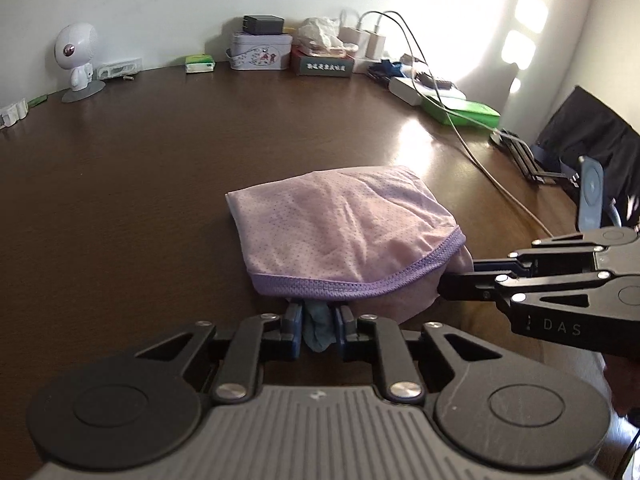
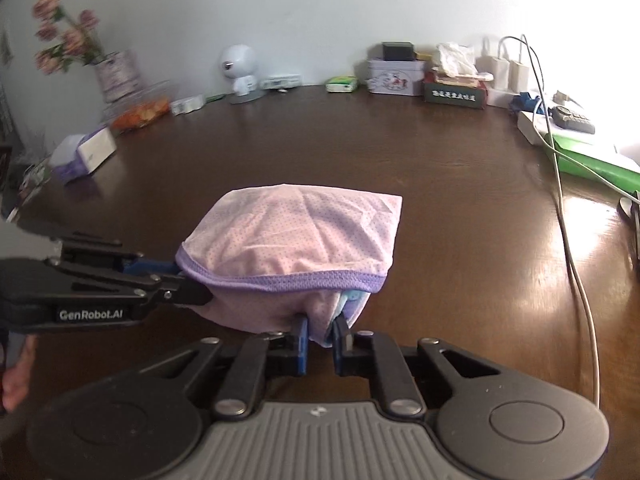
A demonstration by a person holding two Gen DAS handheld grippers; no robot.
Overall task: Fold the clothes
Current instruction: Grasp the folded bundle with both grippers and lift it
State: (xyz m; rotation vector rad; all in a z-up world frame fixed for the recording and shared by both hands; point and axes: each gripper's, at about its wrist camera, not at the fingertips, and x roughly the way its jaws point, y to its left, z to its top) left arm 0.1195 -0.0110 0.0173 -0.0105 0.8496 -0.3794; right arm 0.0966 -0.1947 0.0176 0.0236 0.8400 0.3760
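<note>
A pink dotted garment (image 1: pixel 340 232) with a purple hem lies folded over on the dark wooden table (image 1: pixel 160 184); it also shows in the right wrist view (image 2: pixel 296 236). My left gripper (image 1: pixel 318 320) is shut on the garment's near edge, with bluish fabric bunched between its fingers. My right gripper (image 2: pixel 320 330) is shut on the garment's near right corner. Each gripper shows from the side in the other's view, the right gripper (image 1: pixel 456 280) at the garment's right and the left gripper (image 2: pixel 188 284) at its left.
Along the back wall stand a white robot figure (image 1: pixel 78 60), a tin box (image 1: pixel 260 52), tissue and chargers (image 1: pixel 360 40). A white cable (image 2: pixel 568 220) and green folder (image 2: pixel 592 156) lie at the right. A tissue box (image 2: pixel 88 156) and flower vase (image 2: pixel 116 76) stand at the left.
</note>
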